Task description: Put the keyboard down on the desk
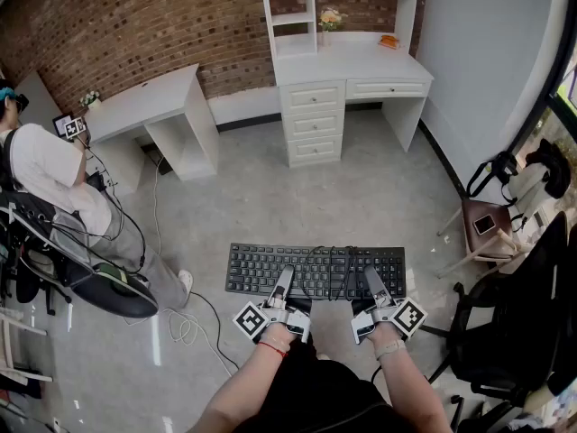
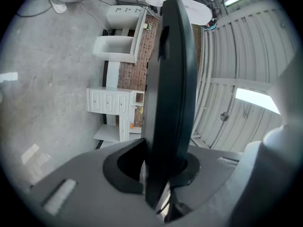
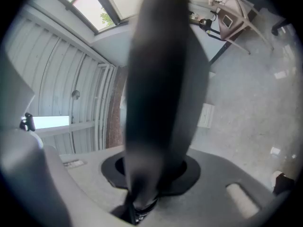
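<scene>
A black keyboard hangs level above the grey floor, with its cable coiled on top of the keys. My left gripper is shut on the keyboard's near edge left of centre. My right gripper is shut on the same edge further right. In the left gripper view the keyboard stands edge-on between the jaws of my left gripper. The right gripper view shows the keyboard as a dark blurred slab clamped in my right gripper. A white desk with drawers and a shelf unit stands ahead against the brick wall.
A second white desk stands at the left wall. A person stands at the far left with gear and cables on the floor. A wooden chair and a black office chair are at the right. Flowers sit on the far desk.
</scene>
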Available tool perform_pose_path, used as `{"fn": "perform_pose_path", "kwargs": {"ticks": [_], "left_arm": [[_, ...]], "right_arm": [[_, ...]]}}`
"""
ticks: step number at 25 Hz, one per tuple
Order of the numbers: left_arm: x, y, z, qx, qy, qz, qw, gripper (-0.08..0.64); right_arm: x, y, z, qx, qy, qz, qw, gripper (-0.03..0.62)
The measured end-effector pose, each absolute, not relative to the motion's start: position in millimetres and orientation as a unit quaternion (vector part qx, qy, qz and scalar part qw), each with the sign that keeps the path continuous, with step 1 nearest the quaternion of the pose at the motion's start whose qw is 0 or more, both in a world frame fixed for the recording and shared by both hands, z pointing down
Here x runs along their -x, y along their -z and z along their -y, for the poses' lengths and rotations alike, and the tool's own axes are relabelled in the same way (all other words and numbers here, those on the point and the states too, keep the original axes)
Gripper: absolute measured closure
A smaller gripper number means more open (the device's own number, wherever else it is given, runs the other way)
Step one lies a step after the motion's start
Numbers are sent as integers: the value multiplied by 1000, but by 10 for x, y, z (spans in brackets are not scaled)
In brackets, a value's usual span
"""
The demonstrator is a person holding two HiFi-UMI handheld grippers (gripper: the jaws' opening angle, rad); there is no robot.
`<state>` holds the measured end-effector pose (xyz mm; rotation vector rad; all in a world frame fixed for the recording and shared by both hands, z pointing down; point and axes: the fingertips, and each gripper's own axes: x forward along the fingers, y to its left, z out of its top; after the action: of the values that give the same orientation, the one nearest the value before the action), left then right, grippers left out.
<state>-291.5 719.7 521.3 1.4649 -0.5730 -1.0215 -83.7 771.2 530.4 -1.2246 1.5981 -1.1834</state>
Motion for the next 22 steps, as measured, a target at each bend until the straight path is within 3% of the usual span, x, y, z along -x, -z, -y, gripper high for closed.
{"fn": "perform_pose_path", "kwargs": {"ticks": [10,22], "left_arm": [[2678,-5235,-7188,-631,422,253,600,486],[2343,-5270,-6447,-629,419,255,603,486]], "right_arm": [[625,-5389,-7758,485,471,-611,411,511],[294,-5393,-6997,483,473,-615,406,511]]}}
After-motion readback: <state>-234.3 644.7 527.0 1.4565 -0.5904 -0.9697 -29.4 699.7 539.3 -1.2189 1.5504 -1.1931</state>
